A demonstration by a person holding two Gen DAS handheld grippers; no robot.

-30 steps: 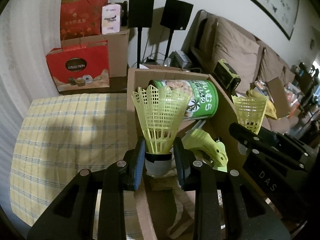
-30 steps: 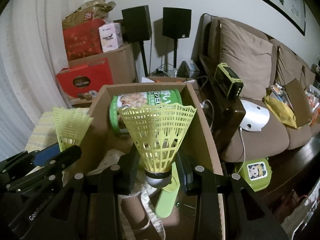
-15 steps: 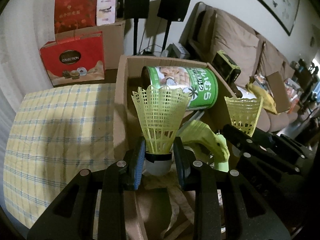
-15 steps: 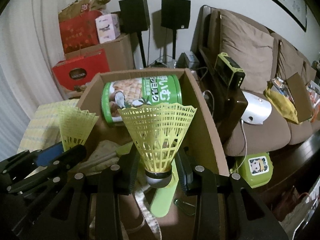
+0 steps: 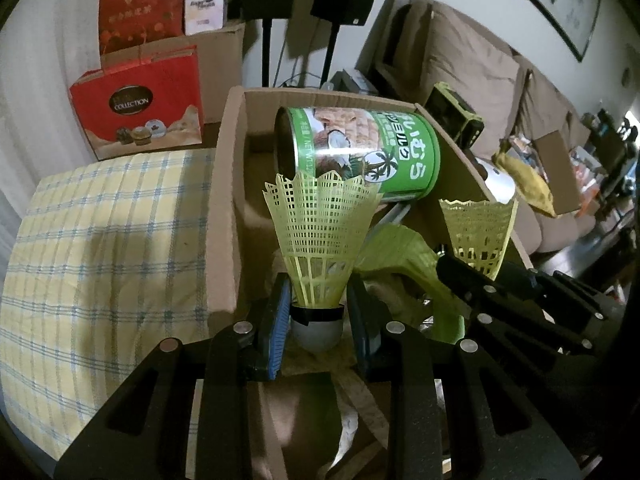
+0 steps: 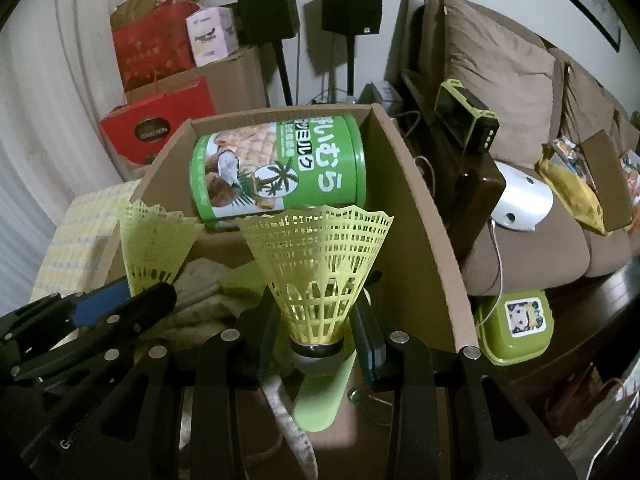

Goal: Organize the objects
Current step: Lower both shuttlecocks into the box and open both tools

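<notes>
A: What are the jaws doing?

B: The left gripper (image 5: 316, 316) has its jaws closed on the base of a yellow shuttlecock (image 5: 320, 236), skirt pointing up. The right gripper (image 6: 318, 344) pinches a second shuttlecock (image 6: 318, 264) the same way.

A: And where are they?

B: Both hang over the open cardboard box (image 6: 416, 216), side by side. Under them lie a light green plastic piece (image 6: 320, 396) and crumpled cloth (image 6: 204, 296). A green tin (image 6: 280, 168) lies on its side at the far end. A checked yellow cloth (image 5: 100, 248) is left of the box.

Yellow shuttlecocks (image 5: 320, 232), green tin (image 5: 360, 152), checked cloth (image 5: 100, 248)
</notes>
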